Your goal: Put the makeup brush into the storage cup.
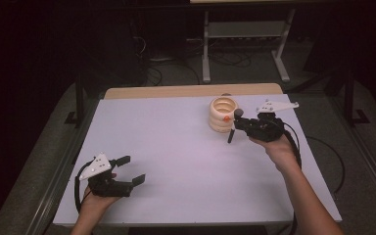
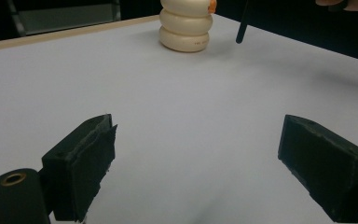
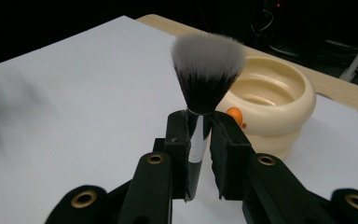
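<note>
Near the far right of the table (image 1: 176,161), my right claw (image 3: 199,140) grips a brush (image 3: 205,84), bristles up, just beside the cream holder (image 3: 279,100). My left claw (image 2: 196,163) is spread wide with nothing in it. I guess the brush goes in next. The brush's bottom is hidden.

The left tool (image 1: 131,170) sits low, jaws spread wide. The right tool (image 3: 199,140) is raised, jaws clamped.
</note>
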{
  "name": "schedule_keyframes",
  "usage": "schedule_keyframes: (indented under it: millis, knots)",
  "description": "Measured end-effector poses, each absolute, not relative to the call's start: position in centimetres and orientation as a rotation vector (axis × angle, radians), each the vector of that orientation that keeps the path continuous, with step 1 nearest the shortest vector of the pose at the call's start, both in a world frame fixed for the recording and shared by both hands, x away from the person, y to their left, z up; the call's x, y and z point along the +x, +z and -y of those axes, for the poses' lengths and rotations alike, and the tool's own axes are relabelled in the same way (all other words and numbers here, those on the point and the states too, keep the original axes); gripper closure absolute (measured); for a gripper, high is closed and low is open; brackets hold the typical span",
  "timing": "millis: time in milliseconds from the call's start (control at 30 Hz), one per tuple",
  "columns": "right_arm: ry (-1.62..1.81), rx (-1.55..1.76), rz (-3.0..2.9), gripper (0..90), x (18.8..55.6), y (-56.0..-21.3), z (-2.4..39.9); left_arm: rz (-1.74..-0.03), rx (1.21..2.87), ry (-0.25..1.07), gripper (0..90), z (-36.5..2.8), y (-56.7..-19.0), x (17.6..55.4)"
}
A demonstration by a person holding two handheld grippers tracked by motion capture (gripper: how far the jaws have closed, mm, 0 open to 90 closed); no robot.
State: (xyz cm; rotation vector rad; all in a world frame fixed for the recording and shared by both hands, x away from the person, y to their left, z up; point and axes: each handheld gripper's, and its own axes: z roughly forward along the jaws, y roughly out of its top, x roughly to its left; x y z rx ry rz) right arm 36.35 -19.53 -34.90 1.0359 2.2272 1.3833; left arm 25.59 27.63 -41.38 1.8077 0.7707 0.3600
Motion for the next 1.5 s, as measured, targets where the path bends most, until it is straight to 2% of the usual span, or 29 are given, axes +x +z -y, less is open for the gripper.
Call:
schedule_keyframes:
  millis: [1500]
  knots:
    - [1.432,1.064,-2.103,76.4,38.8,-31.1,19.3,-0.771,1.81,0.358,10.3,-27.7,-41.4,25.7]
